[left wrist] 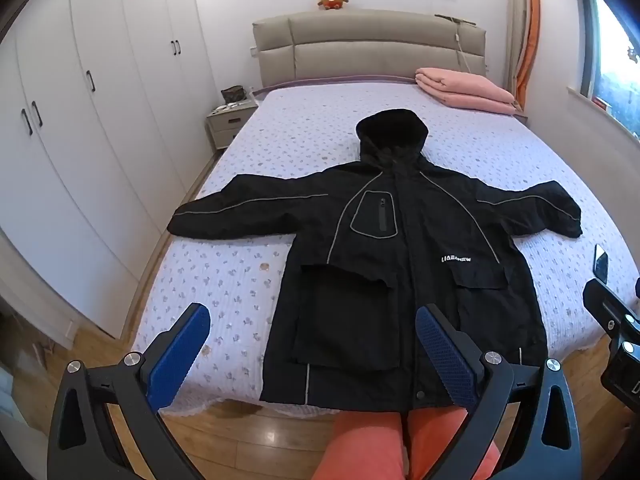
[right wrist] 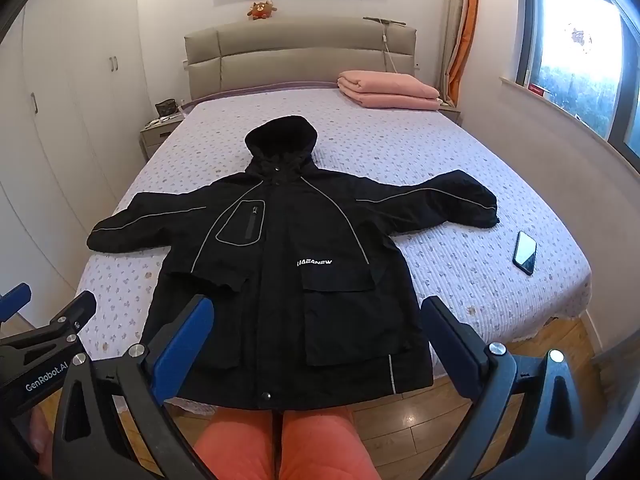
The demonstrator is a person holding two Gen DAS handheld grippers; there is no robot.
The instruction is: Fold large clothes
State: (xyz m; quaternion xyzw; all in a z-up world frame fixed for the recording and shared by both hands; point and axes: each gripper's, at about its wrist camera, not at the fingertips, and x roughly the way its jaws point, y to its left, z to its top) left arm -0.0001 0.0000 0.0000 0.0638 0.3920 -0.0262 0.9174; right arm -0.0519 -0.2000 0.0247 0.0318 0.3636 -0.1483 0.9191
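A black hooded jacket with grey piping and white chest lettering point(left wrist: 400, 248) lies spread flat and front-up on the lilac floral-print quilted bed point(left wrist: 224, 272), its hood pointing toward the beige padded headboard point(left wrist: 368, 48), both sleeves stretched out to the sides, its hem hanging just over the near edge of the mattress; the left gripper point(left wrist: 312, 356) hovers above the hem on the jacket's left-hand half, its blue-padded fingers point(left wrist: 180, 356) spread wide and grasping nothing; the right gripper point(right wrist: 316, 348) hangs above the hem in the same way, its blue-padded fingers point(right wrist: 184, 344) likewise released and apart, with no cloth between them; in the right wrist view the left gripper's black frame shows at the lower left edge, beside the right one; a black smartphone with a glossy screen point(right wrist: 525, 252) rests on the quilt just past the jacket's right-hand sleeve, apart from it; a folded pink blanket point(left wrist: 466, 90) sits at the far corner of the bed near the headboard; an orange plush toy point(left wrist: 333, 0) perches on top of the headboard; white wardrobe doors point(left wrist: 80, 100) line the left wall, with a small bedside table point(left wrist: 230, 118) between them and the bed; the person's orange-trousered legs point(right wrist: 280, 444) appear below the hem, over a wooden floor point(left wrist: 248, 436).
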